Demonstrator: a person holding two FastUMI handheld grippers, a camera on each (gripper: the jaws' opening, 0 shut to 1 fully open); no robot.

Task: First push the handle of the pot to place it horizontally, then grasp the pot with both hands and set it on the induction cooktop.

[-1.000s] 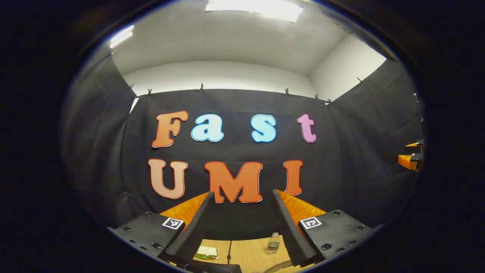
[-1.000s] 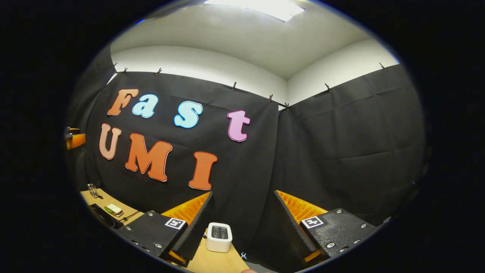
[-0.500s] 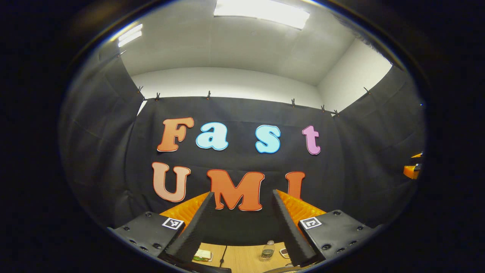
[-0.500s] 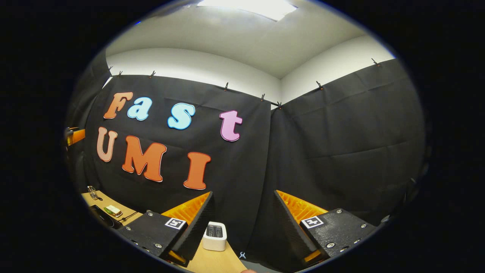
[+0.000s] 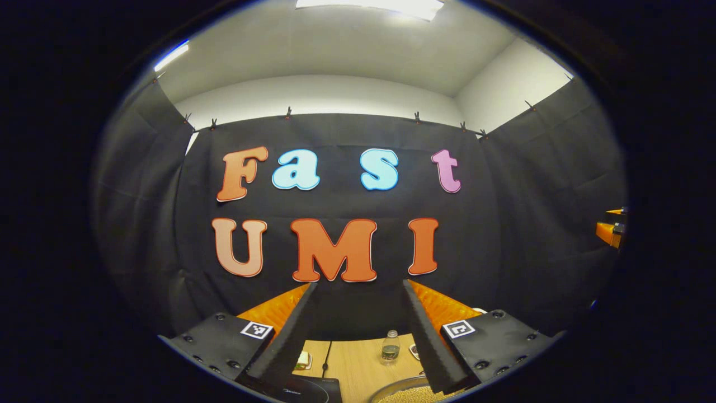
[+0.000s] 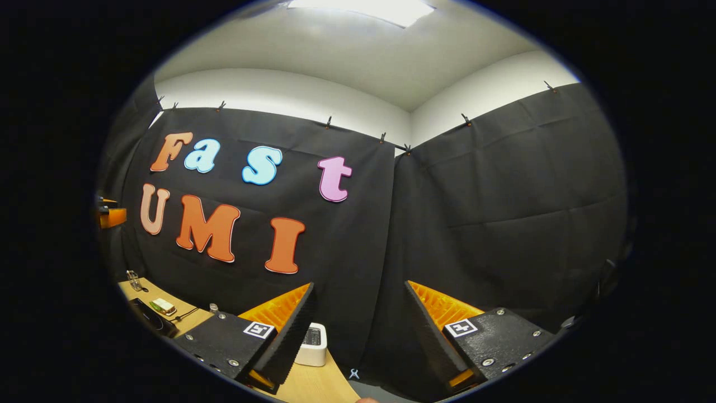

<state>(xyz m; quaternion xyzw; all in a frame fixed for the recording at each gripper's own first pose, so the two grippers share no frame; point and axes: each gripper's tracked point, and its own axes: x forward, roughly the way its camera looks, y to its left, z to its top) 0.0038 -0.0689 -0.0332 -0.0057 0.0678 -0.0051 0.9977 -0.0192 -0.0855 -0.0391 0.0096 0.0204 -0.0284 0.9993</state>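
Both grippers, left (image 5: 358,336) and right (image 6: 358,336), are holding their jaws spread apart on nothing, high above the tabletop (image 5: 358,372). The pot (image 5: 405,392) is sitting just below the left gripper, beside the induction cooktop (image 5: 305,389). Risk: descending blind is likely to strike the rim, since the handle is hidden. The cooktop's printing is unreadable.
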